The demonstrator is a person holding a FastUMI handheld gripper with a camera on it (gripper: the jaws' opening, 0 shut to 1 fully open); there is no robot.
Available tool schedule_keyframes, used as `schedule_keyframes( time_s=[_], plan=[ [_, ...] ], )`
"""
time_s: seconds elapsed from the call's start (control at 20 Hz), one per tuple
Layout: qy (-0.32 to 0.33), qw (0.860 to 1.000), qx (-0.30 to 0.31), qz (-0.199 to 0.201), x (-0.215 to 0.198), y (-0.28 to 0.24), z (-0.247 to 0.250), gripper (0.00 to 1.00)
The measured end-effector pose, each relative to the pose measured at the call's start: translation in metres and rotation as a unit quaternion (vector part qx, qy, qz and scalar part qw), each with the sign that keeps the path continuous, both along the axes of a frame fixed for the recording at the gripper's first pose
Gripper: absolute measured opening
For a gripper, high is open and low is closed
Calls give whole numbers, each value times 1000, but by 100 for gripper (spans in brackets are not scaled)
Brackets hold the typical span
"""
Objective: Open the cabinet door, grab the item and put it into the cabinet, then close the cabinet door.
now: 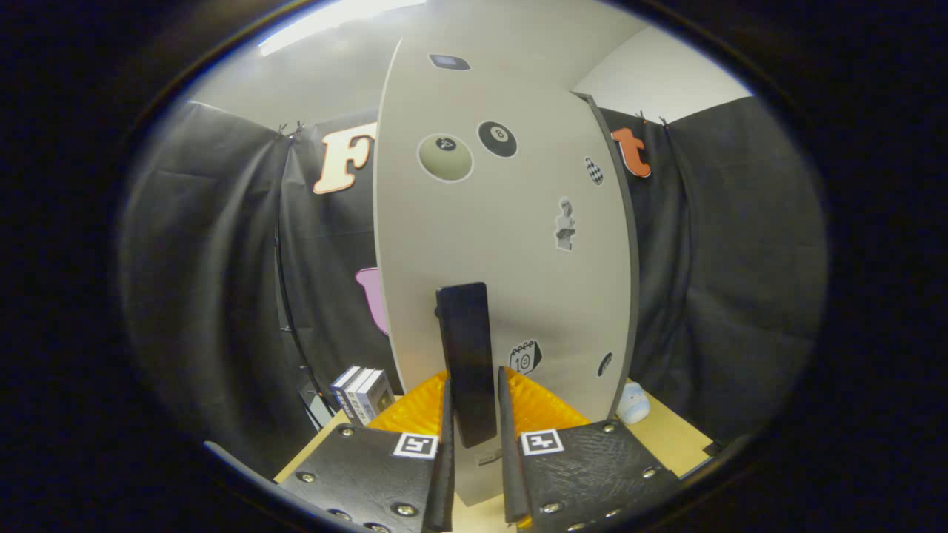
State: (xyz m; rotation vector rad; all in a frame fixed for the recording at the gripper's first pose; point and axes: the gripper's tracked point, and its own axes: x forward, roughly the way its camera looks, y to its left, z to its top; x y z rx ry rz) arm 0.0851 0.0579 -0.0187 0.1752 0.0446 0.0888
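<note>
Through the gripper view, the gripper (pixel 474 437) sat narrowed around the dark handle (pixel 466 363) of the pale cabinet door (pixel 503 244), fingers flanking it closely though contact was unclear, while a small pale item (pixel 633 405) rested on the table (pixel 674 437) right of the door, books (pixel 363 392) left.
</note>
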Motion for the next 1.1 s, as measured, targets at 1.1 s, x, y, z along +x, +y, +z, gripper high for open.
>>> schedule_keyframes(
  time_s=[1.1],
  plan=[
    [-18,996,-23,-89,-72,-193,-4,26]
  ],
)
